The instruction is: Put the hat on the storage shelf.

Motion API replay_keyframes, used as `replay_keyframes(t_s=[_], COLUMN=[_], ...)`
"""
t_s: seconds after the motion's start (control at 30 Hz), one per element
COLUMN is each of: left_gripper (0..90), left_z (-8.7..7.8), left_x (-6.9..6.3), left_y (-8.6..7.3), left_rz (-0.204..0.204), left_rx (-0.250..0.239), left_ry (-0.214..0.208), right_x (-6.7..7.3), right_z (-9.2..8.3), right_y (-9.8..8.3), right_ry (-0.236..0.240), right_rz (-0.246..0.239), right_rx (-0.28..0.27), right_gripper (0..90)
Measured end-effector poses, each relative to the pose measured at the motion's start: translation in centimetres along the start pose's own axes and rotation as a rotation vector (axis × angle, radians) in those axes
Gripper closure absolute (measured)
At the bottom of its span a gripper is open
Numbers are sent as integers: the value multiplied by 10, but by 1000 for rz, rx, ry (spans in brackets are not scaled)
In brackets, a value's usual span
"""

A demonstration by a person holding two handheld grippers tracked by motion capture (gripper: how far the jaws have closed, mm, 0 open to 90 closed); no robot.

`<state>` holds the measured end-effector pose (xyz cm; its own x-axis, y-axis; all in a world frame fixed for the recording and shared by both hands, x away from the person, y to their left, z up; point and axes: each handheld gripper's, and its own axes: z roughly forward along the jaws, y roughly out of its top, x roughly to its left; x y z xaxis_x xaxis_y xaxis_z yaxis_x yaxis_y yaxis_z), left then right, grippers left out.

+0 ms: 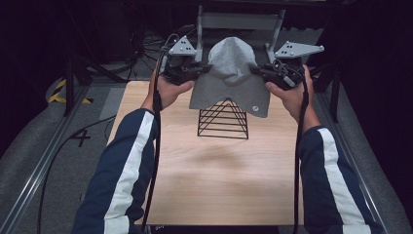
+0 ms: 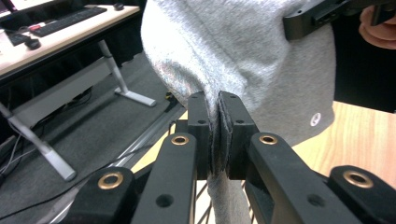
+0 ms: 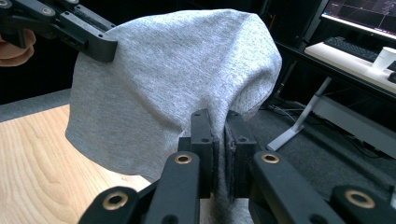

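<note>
- My left gripper (image 1: 203, 68) is clamped on the left edge of the grey beanie (image 1: 229, 73), the fabric pinched flat between its two black jaws, as the left gripper view makes plain
- My right gripper (image 1: 258, 70) bites the opposite edge in the same way; in the right gripper view a fold of grey knit is squeezed tight between the jaws
- The grey beanie hangs in the air between the two grippers at the far end of the wooden table (image 1: 219, 165), crown up, its lower hem drooping over the tip of the black wire stand (image 1: 223, 121)
- The black wire stand sits on the far half of the table, a pyramid of thin bars, its peak hidden behind the hem
- Step in hand, as I read it: draping the beanie over the stand, so the crown settles on the peak
- To do it well I would keep both hands level, so the opening stays stretched and does not collapse into a flat fold
- I would centre the opening above the peak before lowering, since the hem now seems to hang in front of the bars, not around them
- Lowering should be slow and straight; a snag on a wire could tip the light frame or drag it across the wood
- Only when the knit rests on the stand would I part the jaws, both sides together, so that neither side pulls the beanie askew
</note>
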<state>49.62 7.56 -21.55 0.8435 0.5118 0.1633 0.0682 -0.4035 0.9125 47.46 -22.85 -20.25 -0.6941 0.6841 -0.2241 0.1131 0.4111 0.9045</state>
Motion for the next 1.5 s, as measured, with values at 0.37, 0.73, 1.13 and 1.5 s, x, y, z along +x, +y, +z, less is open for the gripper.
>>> replay_keyframes(t_s=[0.37, 0.73, 1.13, 1.5], left_gripper=[842, 839, 838, 838], left_z=[1, 22, 40, 55], left_x=[-4, -8, -9, -19], left_y=[-19, -42, -78, -106], left_rz=[-13, -17, -61, -54], left_rx=[10, 74, 127, 163], left_ry=[-20, -19, -27, -24], right_x=[6, 6, 9, 15], right_z=[-1, 12, 31, 45], right_y=[-16, -37, -70, -106], right_ry=[14, 20, 48, 77], right_rz=[-3, 7, 41, 67], right_rx=[21, 58, 108, 161], right_gripper=[845, 843, 843, 842])
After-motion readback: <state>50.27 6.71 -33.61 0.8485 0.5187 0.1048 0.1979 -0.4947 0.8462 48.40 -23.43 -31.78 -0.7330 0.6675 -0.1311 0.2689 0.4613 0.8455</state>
